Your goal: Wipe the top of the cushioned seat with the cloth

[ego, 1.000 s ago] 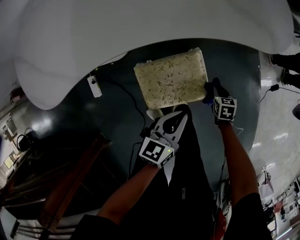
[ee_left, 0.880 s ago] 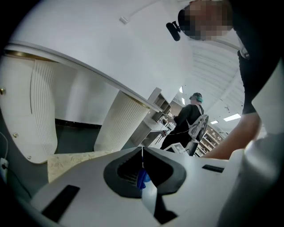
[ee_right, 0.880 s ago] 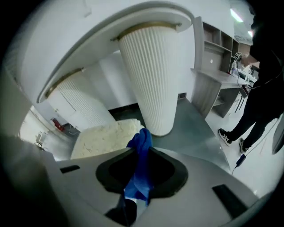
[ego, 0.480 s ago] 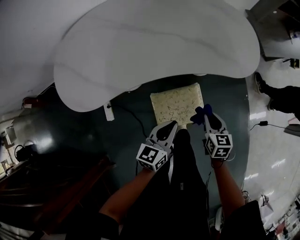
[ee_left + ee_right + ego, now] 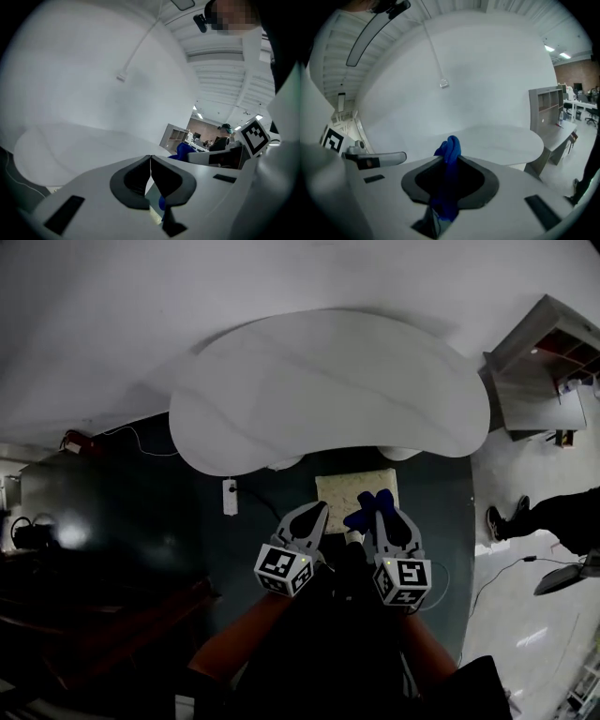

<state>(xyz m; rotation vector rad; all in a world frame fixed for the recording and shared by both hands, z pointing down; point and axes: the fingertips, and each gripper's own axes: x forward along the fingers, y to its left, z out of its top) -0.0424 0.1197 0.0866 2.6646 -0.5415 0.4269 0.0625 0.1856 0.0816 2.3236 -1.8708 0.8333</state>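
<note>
at the far left of the head view a white power strip (image 5: 230, 495) lies on the dark floor (image 5: 150, 512), its cable trailing toward me. next to it my left forearm (image 5: 246, 634) comes up from the bottom of the frame, bare and angled slightly right, and carries the left gripper (image 5: 317, 508) with its marker cube (image 5: 284, 568) nearest me and its tips pointing away, toward the table. in the left gripper view its 2 jaws are pressed together with nothing between them (image 5: 150, 161).

past the tips sits the cushioned seat (image 5: 349, 489), cream with a faint pattern, flat on the floor just in front of the near edge of the white curved table (image 5: 328, 390). both grippers' tips overlap the seat's near edge in the head view, the 2 grippers side by side and near each other.

my right forearm (image 5: 427, 652) rises almost straight up the frame, holding the right gripper (image 5: 380, 510) parallel to the left one, its cube (image 5: 403, 579) toward me. its jaws are clamped on the blue cloth (image 5: 449, 149), which bunches above the tips and hangs down between the pads. in the head view the cloth (image 5: 366, 510) shows over the seat's near right part. both gripper views look level across the tabletop toward the pale wall, so the cloth is held up off the seat, not pressed on it.

further right stands a grey open shelf unit (image 5: 539, 357), and at the right edge another person's dark legs (image 5: 553, 514) stand on the lighter floor.
</note>
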